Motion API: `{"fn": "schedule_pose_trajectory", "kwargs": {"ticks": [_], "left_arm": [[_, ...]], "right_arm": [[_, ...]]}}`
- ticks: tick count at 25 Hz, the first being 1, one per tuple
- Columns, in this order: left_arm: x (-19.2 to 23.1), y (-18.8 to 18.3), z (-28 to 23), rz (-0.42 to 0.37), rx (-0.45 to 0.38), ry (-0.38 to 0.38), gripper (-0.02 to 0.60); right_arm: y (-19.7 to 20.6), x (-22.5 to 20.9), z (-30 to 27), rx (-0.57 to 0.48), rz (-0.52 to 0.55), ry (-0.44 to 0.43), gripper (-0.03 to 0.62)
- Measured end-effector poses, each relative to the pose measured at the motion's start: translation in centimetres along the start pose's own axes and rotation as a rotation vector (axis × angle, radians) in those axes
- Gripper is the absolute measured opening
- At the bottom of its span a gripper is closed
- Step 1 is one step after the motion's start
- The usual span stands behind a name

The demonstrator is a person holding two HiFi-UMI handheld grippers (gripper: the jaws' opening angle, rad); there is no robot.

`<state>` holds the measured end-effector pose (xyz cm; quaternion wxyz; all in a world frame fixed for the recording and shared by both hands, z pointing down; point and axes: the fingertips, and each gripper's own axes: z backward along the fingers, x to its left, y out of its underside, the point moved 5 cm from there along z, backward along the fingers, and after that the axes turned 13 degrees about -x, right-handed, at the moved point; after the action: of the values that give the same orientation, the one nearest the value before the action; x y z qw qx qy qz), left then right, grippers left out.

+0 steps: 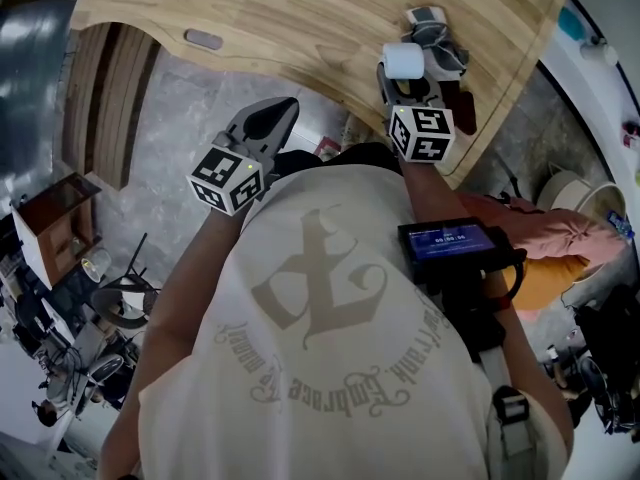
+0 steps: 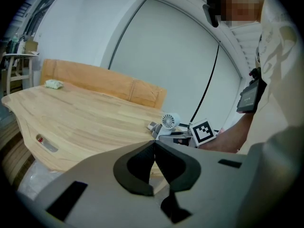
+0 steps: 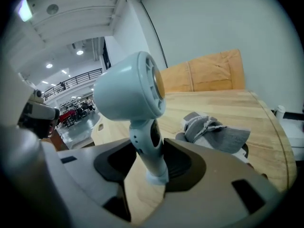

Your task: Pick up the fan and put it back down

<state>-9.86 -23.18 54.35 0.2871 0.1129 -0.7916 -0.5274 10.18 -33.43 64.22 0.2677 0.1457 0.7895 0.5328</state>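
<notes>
- The left hand-held gripper [image 2: 153, 146] is held clenched and empty off the bench's [image 1: 300, 18] near edge, well apart from the fan [image 3: 130, 91].
- The fan is stood upright near the bench's right edge, its handle clasped by the nearer right hand-held gripper [image 3: 147, 144].
</notes>
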Motion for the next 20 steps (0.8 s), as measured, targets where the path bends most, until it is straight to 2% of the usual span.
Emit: {"fn": "schedule_pose_trajectory", "kwargs": {"ticks": [9, 20], "left_arm": [[0.3, -0.7, -0.7, -0.015, -0.009, -0.007, 0.011], [-0.1, -1.5, -1.0, -0.035, -0.006, 0.014, 0.011]], "right_arm": [[-0.4, -0.1, -0.2, 0.010, 0.036, -0.036, 0.169], [-1.0, 0.5, 0.0, -0.026, -0.029, -0.113, 0.152]]}}
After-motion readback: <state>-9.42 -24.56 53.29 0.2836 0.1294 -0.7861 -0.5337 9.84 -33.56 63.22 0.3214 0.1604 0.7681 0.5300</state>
